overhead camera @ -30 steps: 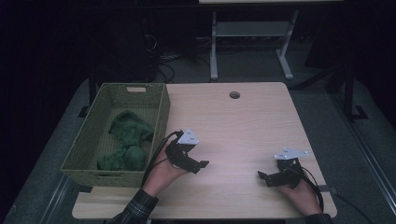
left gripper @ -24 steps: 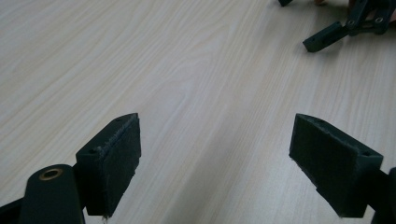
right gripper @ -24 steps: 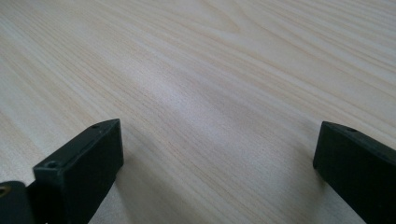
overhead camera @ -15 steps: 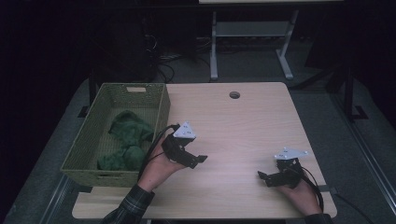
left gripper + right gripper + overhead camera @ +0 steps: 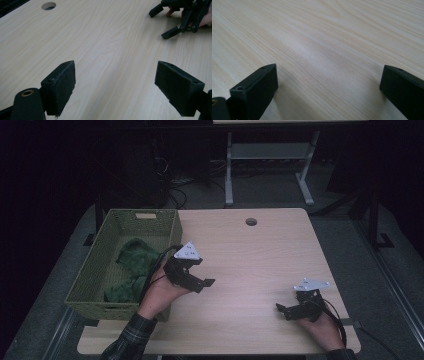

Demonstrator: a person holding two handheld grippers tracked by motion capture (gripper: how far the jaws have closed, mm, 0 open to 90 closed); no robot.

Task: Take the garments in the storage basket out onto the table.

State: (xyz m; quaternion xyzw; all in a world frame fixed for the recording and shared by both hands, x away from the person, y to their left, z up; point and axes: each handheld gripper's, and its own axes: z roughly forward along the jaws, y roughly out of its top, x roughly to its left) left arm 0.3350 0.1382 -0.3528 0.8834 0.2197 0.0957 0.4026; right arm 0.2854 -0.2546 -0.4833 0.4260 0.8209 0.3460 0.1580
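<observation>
While both tools are held wide and empty, green cloth (image 5: 131, 270) is listed: soft, light, limp, crumpled in basket (image 5: 90, 281) just beside left tool (image 5: 196, 281); a raised fold is judged best gripped. Right tool (image 5: 286, 311) is kept well apart over worktop (image 5: 250, 265).

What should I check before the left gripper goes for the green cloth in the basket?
1. Left gripper open: ok, jaws wide apart in the left gripper view.
2. Left gripper empty: ok, nothing but bare table between its pads.
3. Green cloth inside the basket: ok, it lies crumpled on the basket floor.
4. Left gripper lined up with the cloth: not ok, it sits over the table beside the basket's right wall and points toward the right gripper.
5. Right gripper out of the way: ok, open and low at the table's near right side.
6. Cable free of the basket rim: cannot tell, it trails close to the wall.
</observation>
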